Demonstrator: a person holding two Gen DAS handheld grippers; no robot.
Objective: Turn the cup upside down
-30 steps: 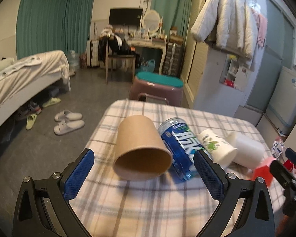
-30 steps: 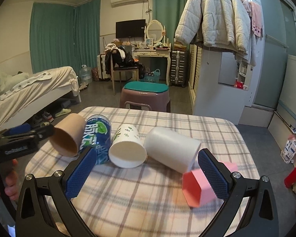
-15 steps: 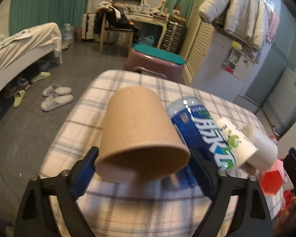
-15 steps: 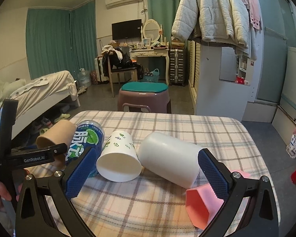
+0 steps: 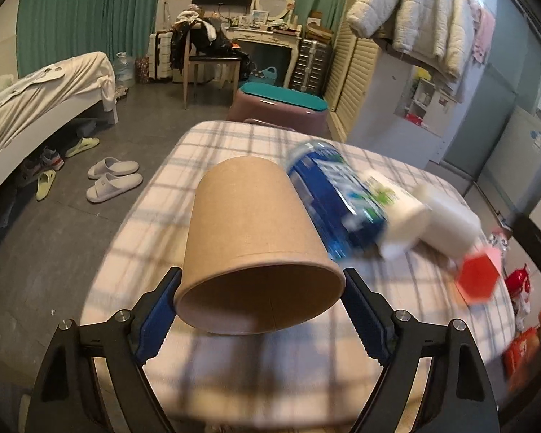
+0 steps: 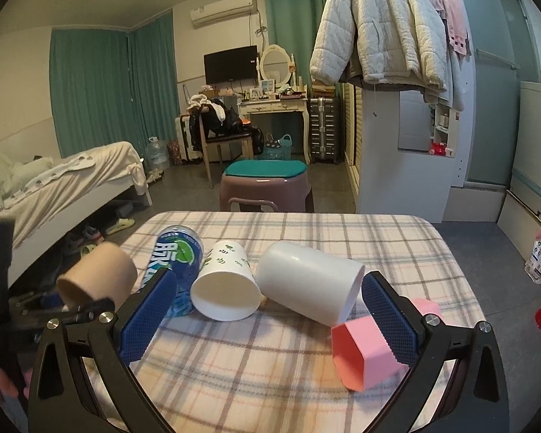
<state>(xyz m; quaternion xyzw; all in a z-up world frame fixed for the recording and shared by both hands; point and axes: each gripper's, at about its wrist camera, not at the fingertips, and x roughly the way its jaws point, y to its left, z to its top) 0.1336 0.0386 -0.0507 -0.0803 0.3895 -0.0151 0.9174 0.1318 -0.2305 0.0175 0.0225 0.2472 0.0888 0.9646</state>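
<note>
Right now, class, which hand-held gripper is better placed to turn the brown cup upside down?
Left. The left hand-held gripper already clamps the brown cup at its rim, while the right hand-held gripper hangs open over other cups.

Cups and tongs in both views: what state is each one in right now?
Brown paper cup: on its side, gripped at the rim by left tongs.
Right tongs: open, empty.
Blue can: lying down.
Leaf-print cup: lying down.
White cup: lying down.
Pink cup: lying down.
</note>
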